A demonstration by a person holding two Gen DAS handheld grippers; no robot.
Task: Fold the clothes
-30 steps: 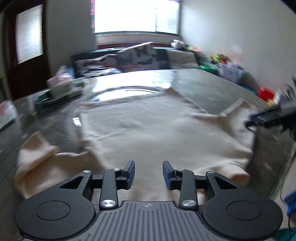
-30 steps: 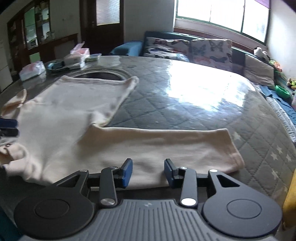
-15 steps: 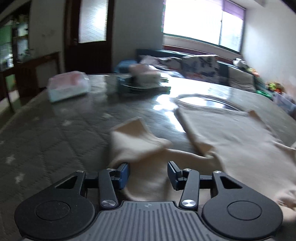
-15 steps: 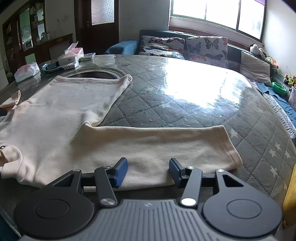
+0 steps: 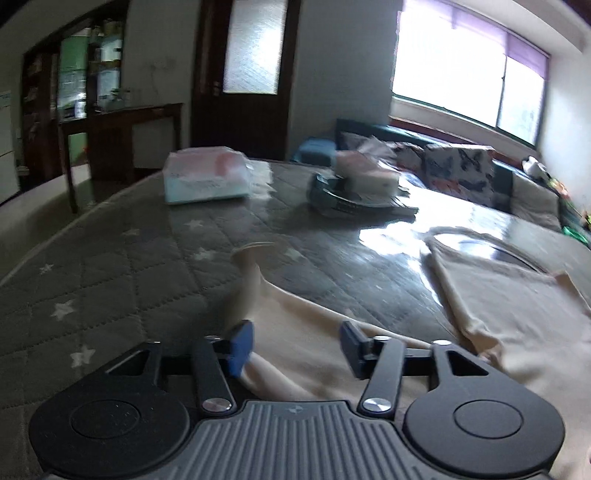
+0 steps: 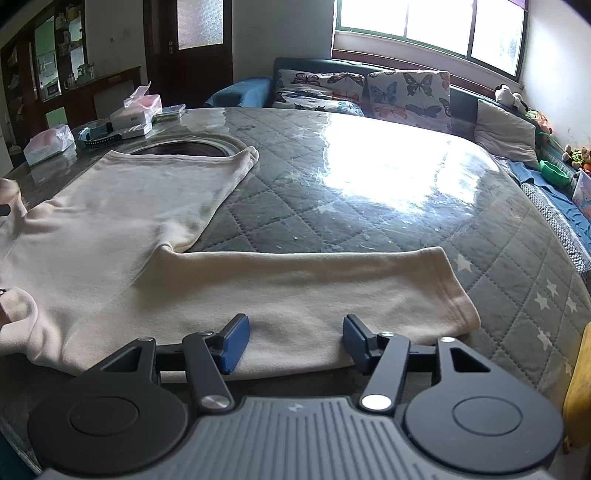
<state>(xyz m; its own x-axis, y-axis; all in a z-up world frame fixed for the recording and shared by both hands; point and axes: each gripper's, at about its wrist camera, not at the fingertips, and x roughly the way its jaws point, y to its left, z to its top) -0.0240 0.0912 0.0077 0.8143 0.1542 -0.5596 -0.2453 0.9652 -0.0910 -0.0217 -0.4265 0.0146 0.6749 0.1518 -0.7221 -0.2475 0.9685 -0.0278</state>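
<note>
Swung across from the body, the left gripper [image 5: 295, 345] now faces the cream top's [image 6: 155, 236] rumpled sleeve [image 5: 255, 288] on the quilted table [image 6: 369, 206] — jaws opening, empty; right gripper [image 6: 295, 341] likewise over its flat sleeve [image 6: 314, 291]. Next — probably pinch both sleeves and fold inward.

Each of the 2 cameras rides just behind its own fingers, tilted down at the quilted table [image 6: 424, 229]. The left wrist view sits low over a crumpled sleeve [image 5: 295, 332], facing the dark door [image 5: 251, 66] and the tissue packs [image 5: 207, 179]. The right wrist view looks along the other sleeve [image 6: 314, 280] toward the window [image 6: 424, 22]. Both take in the cream long-sleeved top [image 6: 122, 221], door and window.
</note>
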